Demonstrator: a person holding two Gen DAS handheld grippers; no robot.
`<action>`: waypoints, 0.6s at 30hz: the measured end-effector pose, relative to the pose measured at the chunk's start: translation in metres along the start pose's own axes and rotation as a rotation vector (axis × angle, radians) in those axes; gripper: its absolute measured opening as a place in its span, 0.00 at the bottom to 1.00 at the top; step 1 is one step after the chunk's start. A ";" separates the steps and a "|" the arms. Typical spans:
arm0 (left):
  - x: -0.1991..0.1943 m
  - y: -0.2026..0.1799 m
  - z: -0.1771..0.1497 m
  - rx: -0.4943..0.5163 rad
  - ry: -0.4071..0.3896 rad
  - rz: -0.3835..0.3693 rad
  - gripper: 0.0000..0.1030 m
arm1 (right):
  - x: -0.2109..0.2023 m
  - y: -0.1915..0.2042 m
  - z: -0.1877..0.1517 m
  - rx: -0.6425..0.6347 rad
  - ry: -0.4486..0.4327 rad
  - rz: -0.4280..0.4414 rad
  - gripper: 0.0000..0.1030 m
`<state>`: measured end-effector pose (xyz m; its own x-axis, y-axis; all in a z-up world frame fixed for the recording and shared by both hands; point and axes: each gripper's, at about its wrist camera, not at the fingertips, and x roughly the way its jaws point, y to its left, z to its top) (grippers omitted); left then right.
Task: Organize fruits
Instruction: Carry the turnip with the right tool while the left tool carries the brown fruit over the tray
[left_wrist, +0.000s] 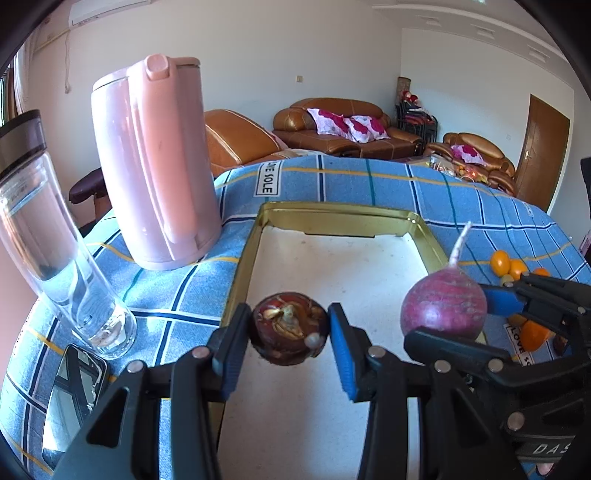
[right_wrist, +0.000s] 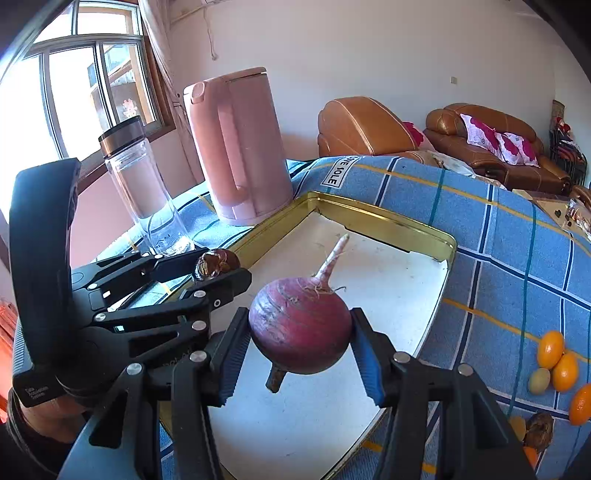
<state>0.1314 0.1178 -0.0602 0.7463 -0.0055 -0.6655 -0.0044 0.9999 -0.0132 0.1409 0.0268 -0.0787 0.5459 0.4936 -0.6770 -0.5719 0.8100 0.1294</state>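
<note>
My left gripper (left_wrist: 290, 332) is shut on a dark brown, round water chestnut (left_wrist: 290, 334), held just above the near left part of a gold-rimmed tray (left_wrist: 332, 212) with a white floor. In the right wrist view the same gripper (right_wrist: 212, 271) and chestnut (right_wrist: 216, 263) appear at the left, beside the tray's rim (right_wrist: 388, 221). My right gripper (right_wrist: 300, 332) is shut on a purple-red radish (right_wrist: 300, 328) with a pale root pointing up, hanging over the tray. From the left wrist, that gripper (left_wrist: 454, 317) and radish (left_wrist: 443, 306) are over the tray's right edge.
A pink kettle (left_wrist: 155, 166) and a glass bottle (left_wrist: 48, 240) stand left of the tray on the blue checked cloth. A phone (left_wrist: 74, 387) lies near the bottle. Several small orange fruits (right_wrist: 554, 358) and another brown chestnut (right_wrist: 539, 430) lie right of the tray.
</note>
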 end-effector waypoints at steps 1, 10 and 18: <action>0.002 0.000 0.000 0.000 0.004 -0.002 0.43 | 0.002 0.000 0.000 -0.001 0.003 -0.002 0.54; 0.011 -0.001 -0.004 0.011 0.043 0.002 0.43 | 0.011 -0.001 -0.006 0.000 0.033 -0.015 0.54; 0.020 -0.003 -0.007 0.023 0.073 0.000 0.43 | 0.023 -0.004 -0.014 0.000 0.068 -0.034 0.54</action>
<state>0.1417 0.1143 -0.0793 0.6957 -0.0053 -0.7183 0.0112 0.9999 0.0035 0.1475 0.0304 -0.1048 0.5218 0.4433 -0.7288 -0.5541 0.8258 0.1055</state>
